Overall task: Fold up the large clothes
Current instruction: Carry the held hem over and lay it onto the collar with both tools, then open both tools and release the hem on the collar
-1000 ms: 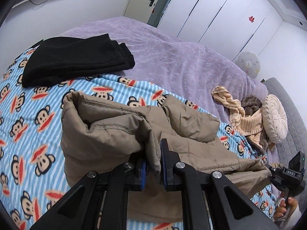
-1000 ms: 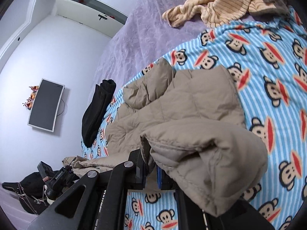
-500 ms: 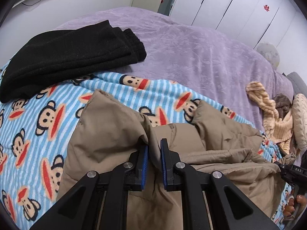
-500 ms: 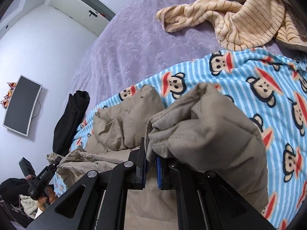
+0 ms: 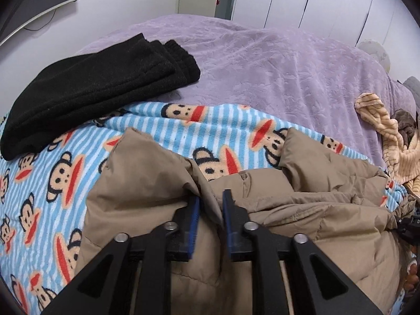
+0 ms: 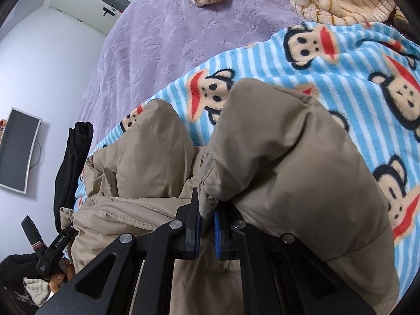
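Left wrist view, left to right: folded black garment lay at far left, partly on the monkey-print striped blanket, partly on the purple bedspread. Tan padded jacket sat on the blanket, spread across the lower middle toward the right edge. Left gripper was over the jacket's near-left fold; its jaws had just been opening and stood at a moderate gap, a ridge of tan fabric rising between them, pads not pressing on it. Further right, a cream striped garment lay bunched at the bed's right edge beside a brown one. White door and wardrobe fronts ran along the back wall.

Right wrist view, left to right: wall-mounted screen at left, the black garment on edge beside it, and low in the corner the other gripper with fingers of a hand around its handle. Jacket filled the centre, one puffy section bulging up at right. Right gripper had its jaws narrow, pinched on a hem of the jacket. Blanket showed right of that, cream garment at the top.
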`<move>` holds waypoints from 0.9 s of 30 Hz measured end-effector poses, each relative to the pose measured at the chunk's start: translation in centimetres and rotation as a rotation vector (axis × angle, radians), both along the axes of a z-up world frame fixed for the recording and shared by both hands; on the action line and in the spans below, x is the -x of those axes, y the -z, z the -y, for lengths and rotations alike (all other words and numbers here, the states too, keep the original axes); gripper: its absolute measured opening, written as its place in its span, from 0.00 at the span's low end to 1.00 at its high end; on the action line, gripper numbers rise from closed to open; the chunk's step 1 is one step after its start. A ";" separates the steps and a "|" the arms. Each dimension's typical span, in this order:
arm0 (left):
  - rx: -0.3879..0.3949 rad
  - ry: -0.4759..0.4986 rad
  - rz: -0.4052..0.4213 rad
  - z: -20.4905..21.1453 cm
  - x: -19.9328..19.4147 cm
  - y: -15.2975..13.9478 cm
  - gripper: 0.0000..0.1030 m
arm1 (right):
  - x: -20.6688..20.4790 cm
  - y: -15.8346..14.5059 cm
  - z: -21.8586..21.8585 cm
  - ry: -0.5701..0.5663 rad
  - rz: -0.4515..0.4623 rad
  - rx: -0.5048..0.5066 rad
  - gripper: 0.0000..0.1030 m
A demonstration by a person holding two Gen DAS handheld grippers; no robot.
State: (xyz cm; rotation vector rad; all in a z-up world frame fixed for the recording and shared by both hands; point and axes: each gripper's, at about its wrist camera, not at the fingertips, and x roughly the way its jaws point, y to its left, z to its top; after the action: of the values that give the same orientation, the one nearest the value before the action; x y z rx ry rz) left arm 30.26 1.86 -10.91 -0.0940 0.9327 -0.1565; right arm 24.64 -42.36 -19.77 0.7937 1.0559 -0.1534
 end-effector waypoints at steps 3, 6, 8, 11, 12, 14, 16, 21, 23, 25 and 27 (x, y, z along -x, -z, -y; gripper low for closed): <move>-0.015 -0.007 0.104 -0.7 2.2 -2.7 0.97 | 0.4 -1.4 0.0 -0.011 -0.007 0.010 0.12; -0.025 0.050 0.107 -0.3 3.3 -4.0 0.96 | 1.3 -3.3 -0.2 -0.027 0.017 0.039 0.30; 0.001 0.102 0.071 0.4 3.6 -3.8 0.93 | 2.0 -4.4 -0.7 -0.031 0.046 0.043 0.72; 0.015 0.219 -0.019 3.1 3.6 -1.9 0.53 | 3.1 -5.7 -2.0 -0.054 0.092 0.060 0.78; 0.007 0.237 -0.036 4.2 3.6 -1.0 0.47 | 3.2 -5.8 -2.6 -0.078 0.096 0.064 0.60; -0.007 0.254 -0.050 5.9 3.4 0.4 0.46 | 2.9 -5.4 -4.3 -0.152 0.077 0.089 0.23; -0.043 0.240 -0.046 7.3 2.9 1.8 0.47 | 2.1 -4.2 -5.9 -0.219 0.035 0.128 0.21; -0.049 0.181 -0.068 8.0 -1.1 3.5 0.47 | 0.2 -0.3 -6.2 -0.220 -0.008 0.185 0.12; -0.059 0.179 -0.067 8.2 -1.9 3.4 0.47 | -0.7 0.8 -5.4 -0.189 -0.010 0.174 0.07; -0.077 0.176 -0.056 7.8 -2.0 3.0 0.47 | -1.5 1.4 -4.5 -0.156 -0.017 0.156 0.05; -0.133 0.146 -0.010 6.5 -1.8 2.2 0.47 | -2.0 1.3 -3.6 -0.133 -0.019 0.127 0.04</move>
State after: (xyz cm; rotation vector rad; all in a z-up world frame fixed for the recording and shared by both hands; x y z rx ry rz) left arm 32.01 -4.69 -13.13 0.0971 0.9582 -0.2289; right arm 26.61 -38.72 -21.10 0.6069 1.1028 -0.1136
